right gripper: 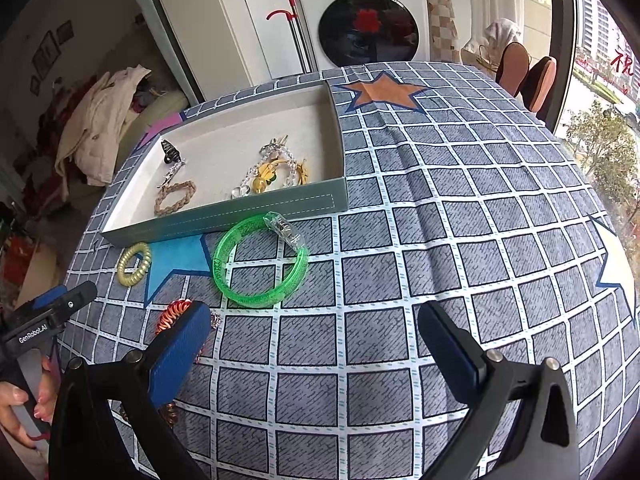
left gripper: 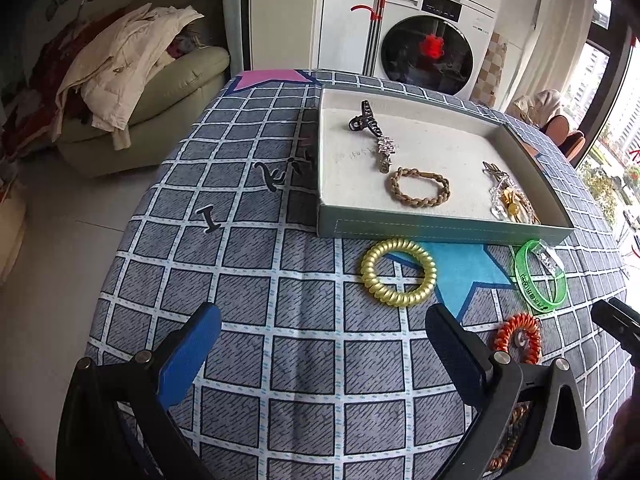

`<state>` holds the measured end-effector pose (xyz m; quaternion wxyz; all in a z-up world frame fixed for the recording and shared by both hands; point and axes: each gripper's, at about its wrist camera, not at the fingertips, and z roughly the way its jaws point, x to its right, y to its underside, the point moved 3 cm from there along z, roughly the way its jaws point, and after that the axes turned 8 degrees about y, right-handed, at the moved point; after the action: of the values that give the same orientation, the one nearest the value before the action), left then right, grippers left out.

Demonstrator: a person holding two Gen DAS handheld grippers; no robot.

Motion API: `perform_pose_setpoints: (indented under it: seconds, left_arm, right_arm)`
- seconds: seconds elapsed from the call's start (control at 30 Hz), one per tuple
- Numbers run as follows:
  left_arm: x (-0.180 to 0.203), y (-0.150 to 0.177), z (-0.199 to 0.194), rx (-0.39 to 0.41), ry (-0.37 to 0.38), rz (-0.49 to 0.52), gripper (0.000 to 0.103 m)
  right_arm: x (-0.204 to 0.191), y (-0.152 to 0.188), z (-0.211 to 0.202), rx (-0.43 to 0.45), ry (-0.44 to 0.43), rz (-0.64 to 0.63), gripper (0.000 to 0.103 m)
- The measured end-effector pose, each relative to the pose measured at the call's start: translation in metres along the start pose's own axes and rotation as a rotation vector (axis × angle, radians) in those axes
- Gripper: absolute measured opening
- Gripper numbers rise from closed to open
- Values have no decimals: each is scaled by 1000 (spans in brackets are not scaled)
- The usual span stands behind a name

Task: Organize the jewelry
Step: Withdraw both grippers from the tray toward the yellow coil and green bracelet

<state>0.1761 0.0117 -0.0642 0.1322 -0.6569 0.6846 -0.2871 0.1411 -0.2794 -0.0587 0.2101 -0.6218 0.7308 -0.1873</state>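
You have a table covered in a grey grid tablecloth (right gripper: 440, 240) with coloured stars, and a washing machine (right gripper: 368, 16) stands behind it. On the cloth sits a shallow grey-green tray (left gripper: 440, 227) with a pale lining. Inside it lie a dark claw clip (left gripper: 365, 119) at the far left, a rhinestone piece (left gripper: 386, 151) just beside it, a braided tan hair tie (left gripper: 419, 187) near the front wall, and a tangle of clear beads and gold pieces (right gripper: 266, 172) at the right end.

Outside the tray, just in front of its near wall, a green translucent bangle (right gripper: 260, 264) with a clear clasp lies flat on the cloth. To its left, a gold spiral hair tie (left gripper: 398, 273) rests partly on the blue star. Nearer you, an orange spiral hair tie (left gripper: 519, 338) lies on the cloth, partly hidden behind your right gripper's left finger in the right wrist view.

Your left gripper (left gripper: 322, 340) hovers over the cloth with its jaws spread wide, holding nothing. Your right gripper (right gripper: 316, 338) is likewise spread wide and empty, just short of the bangle.
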Motion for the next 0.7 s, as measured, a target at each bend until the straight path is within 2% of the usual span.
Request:
perform_pose_setpoints:
  seconds: [0.47,0.7]
  left_arm:
    - [-4,-9,9,-13,-6,-12,103]
    - [6,-14,23,-36,-1,32,103]
  right_arm:
    - [6,-6,4,-8,32,-8,103]
    - [4,-13,12,-16,45,-22,103]
